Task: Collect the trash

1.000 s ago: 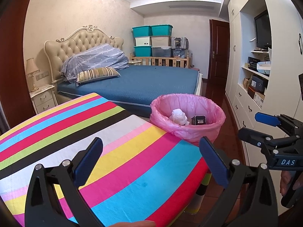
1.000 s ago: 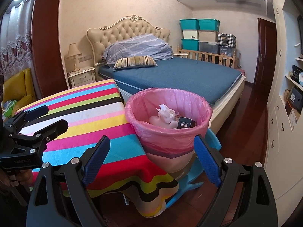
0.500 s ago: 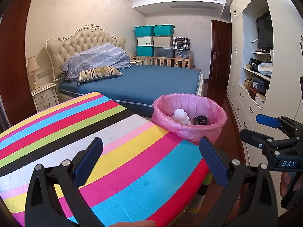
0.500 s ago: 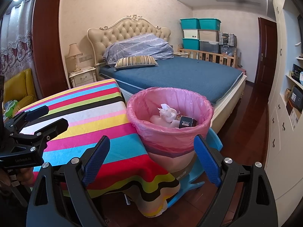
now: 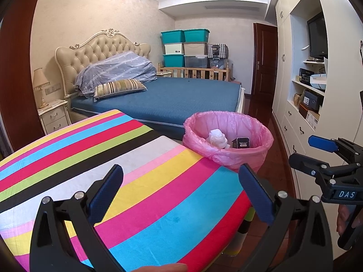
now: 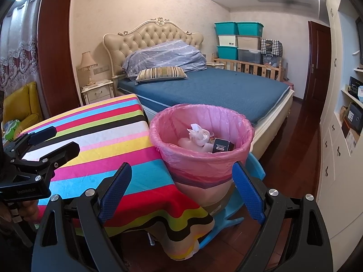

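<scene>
A trash bin with a pink liner [image 5: 226,136] [image 6: 199,158] stands on a blue stool beside the striped table. Inside lie crumpled white tissue [image 5: 216,137] [image 6: 198,134] and a small black box [image 5: 241,142] [image 6: 223,145]. My left gripper [image 5: 181,192] is open and empty over the striped tablecloth [image 5: 113,170], short of the bin. My right gripper [image 6: 181,190] is open and empty, just in front of the bin. Each gripper shows in the other's view: the right one [image 5: 317,154] and the left one [image 6: 52,140].
A blue bed [image 5: 177,95] [image 6: 215,88] lies behind the table and bin. A white nightstand [image 5: 53,117] with a lamp is at left. White cabinets and shelves [image 5: 306,104] line the right wall. Storage boxes [image 5: 186,47] are stacked at the back. The blue stool [image 6: 231,217] stands on wood floor.
Both views have shifted slightly; the bin sits a little further right and lower in them. Both grippers stay open and empty.
</scene>
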The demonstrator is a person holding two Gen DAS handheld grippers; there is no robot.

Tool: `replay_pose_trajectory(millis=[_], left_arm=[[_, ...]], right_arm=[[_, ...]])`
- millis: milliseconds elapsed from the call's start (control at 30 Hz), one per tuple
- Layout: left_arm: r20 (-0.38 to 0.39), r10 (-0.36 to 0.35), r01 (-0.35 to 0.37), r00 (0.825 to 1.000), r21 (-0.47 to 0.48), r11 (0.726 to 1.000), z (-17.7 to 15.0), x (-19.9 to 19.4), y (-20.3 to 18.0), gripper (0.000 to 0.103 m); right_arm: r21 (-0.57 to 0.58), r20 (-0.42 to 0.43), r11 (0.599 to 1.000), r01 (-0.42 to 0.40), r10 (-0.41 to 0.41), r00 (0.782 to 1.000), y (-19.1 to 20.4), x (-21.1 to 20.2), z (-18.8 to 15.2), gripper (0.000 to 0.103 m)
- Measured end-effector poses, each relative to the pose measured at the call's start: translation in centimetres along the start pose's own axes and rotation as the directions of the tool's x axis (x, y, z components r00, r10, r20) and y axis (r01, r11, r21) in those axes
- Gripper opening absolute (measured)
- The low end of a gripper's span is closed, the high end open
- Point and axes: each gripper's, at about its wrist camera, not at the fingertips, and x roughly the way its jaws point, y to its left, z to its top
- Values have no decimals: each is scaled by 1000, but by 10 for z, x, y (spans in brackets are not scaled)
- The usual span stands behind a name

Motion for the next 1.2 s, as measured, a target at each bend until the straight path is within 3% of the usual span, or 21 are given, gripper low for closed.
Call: replay_pose_trajectory(millis=[1200], left_arm=[[-13,-8,8,1000,-4,1000,-4,-2,0,98]], right_arm=[[25,-4,1000,2,-2,1000,2,2,-4,84]])
